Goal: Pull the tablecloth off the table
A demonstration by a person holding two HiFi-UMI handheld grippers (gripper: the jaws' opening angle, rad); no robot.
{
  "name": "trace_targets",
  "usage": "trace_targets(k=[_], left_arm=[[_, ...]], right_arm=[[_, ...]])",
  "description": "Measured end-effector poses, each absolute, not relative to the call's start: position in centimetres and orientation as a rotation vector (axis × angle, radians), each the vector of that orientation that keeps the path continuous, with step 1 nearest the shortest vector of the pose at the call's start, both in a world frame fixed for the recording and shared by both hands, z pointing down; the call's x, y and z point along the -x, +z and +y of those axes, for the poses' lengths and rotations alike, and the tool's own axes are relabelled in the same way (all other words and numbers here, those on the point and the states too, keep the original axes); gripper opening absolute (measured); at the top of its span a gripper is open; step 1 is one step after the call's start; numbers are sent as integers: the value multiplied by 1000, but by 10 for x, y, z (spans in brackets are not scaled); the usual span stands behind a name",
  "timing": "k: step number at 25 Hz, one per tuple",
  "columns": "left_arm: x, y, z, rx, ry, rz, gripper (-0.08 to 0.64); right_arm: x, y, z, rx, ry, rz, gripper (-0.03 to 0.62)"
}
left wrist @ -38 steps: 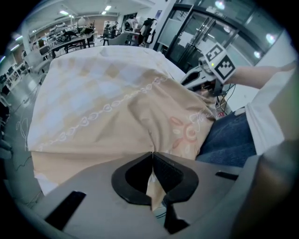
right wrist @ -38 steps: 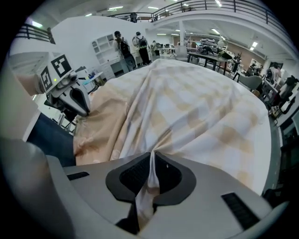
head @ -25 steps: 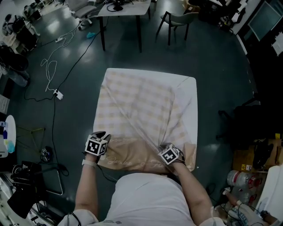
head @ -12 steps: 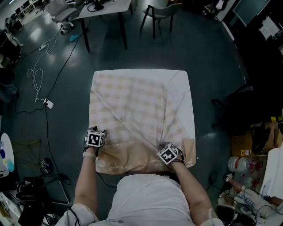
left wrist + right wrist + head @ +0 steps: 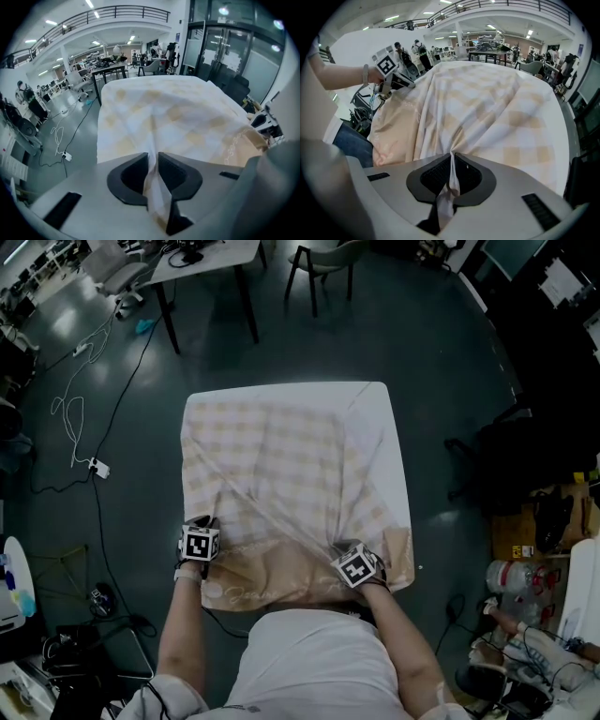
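Two pinches on one cloth: the cream-and-white checked fabric tablecloth (image 5: 281, 465) lies spread over the square white counter (image 5: 392, 442). Its tan near hem is bunched at the person's side, and creases run from each grip toward the far edge. The left gripper (image 5: 202, 523) sits at the hem's left end. Its jaws have just been closing and clamp a fold of the cloth between them. The right gripper (image 5: 343, 549), toward the hem's right end, has its jaws clenched tight on another gathered fold. Around the counter there's dark grey floor (image 5: 450, 352), a white cable (image 5: 70, 418) looping at the left, and a white desk (image 5: 202, 257) with a dark chair (image 5: 317, 263) beyond.
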State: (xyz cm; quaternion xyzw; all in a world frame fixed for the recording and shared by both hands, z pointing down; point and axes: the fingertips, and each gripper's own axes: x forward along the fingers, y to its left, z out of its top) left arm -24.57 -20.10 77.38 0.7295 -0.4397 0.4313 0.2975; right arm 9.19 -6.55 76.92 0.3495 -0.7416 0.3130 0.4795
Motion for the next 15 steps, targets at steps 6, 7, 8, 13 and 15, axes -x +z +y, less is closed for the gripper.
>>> trace_targets(k=[6, 7, 8, 13, 15], left_arm=[[230, 775, -180, -1955, 1197, -1149, 20], [225, 775, -176, -1958, 1195, -1139, 18], [220, 775, -173, -1963, 1188, -1131, 18], [192, 775, -157, -1990, 1145, -1104, 15], [183, 775, -151, -1992, 1147, -1085, 15]], right_arm=[[-103, 769, -55, -884, 828, -1836, 41], [-106, 770, -53, -896, 832, -1841, 41], [-109, 770, -52, -910, 833, -1845, 41], [-126, 770, -48, -971, 849, -1856, 40], [-135, 770, -46, -992, 866, -1851, 38]])
